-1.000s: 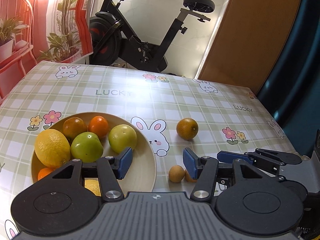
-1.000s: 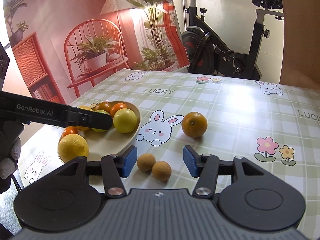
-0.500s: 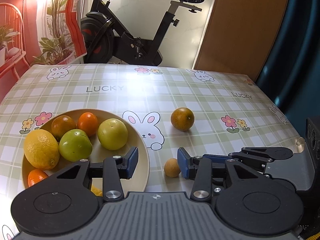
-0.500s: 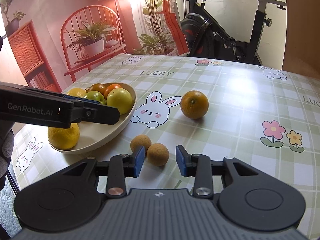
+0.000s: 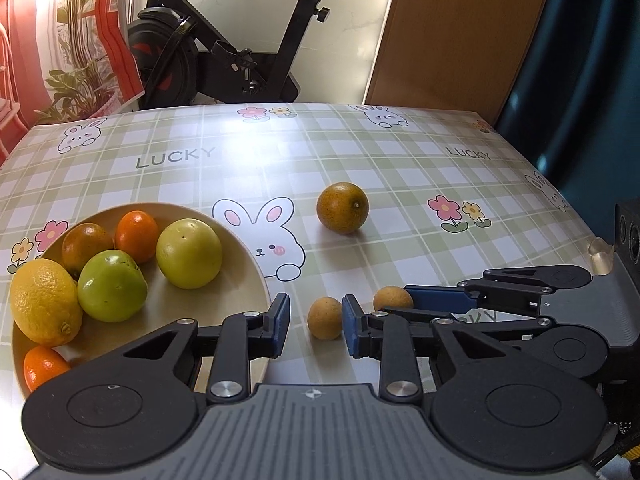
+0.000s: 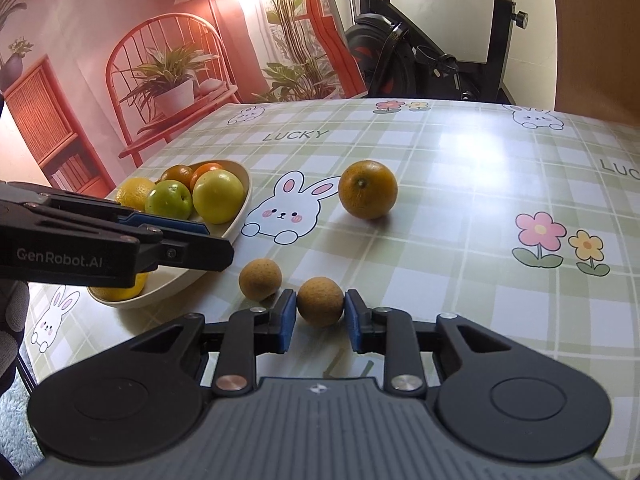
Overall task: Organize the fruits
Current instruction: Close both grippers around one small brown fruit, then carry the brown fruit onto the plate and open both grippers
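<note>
Bright, even daylight; white glare on the glossy tablecloth (image 5: 256, 136) toward the far edge; soft shadows under the fruit; fisheye bending at the edges; focus sharp.

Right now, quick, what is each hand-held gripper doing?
Left hand-held gripper: just closed, small round brown fruit at its tips; grip unclear.
Right hand-held gripper: just closed on the other small round brown fruit.
</note>
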